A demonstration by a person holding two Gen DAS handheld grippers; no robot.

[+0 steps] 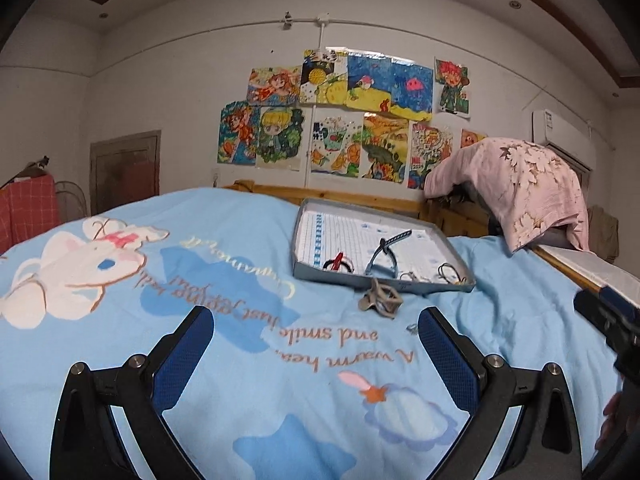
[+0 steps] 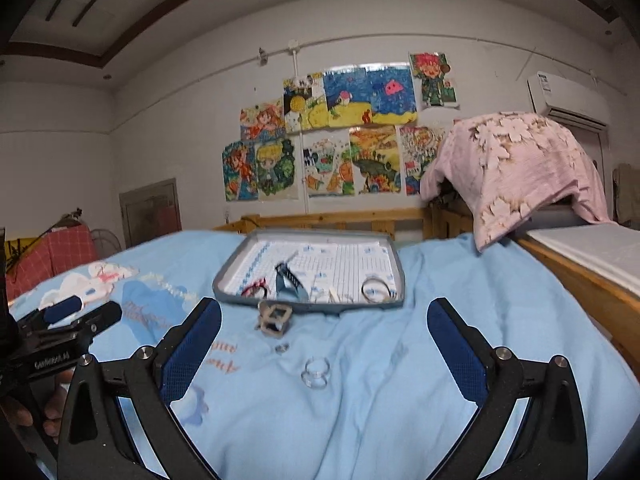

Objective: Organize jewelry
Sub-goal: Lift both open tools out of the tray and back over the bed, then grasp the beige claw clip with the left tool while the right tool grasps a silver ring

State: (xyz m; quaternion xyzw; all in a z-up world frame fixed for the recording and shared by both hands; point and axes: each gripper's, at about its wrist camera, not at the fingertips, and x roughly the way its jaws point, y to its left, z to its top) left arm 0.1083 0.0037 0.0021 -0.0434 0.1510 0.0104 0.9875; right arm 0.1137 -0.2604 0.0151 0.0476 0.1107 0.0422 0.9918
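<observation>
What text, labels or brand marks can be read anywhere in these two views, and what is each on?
"A warm hea… and smile" on the blue duvet, upside down to the left wrist camera; the next line is only partly legible.
A cursive gold word near the bunny print: not readable.
White lettering on the left gripper body: too blurred.
Print on the tray liner and the air conditioner label: too small.

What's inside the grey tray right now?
The grey tray holds a blue hair clip, a red-and-black piece, metal rings and small pale bits on a printed liner. Its near wall hides anything lying right against it.
</observation>
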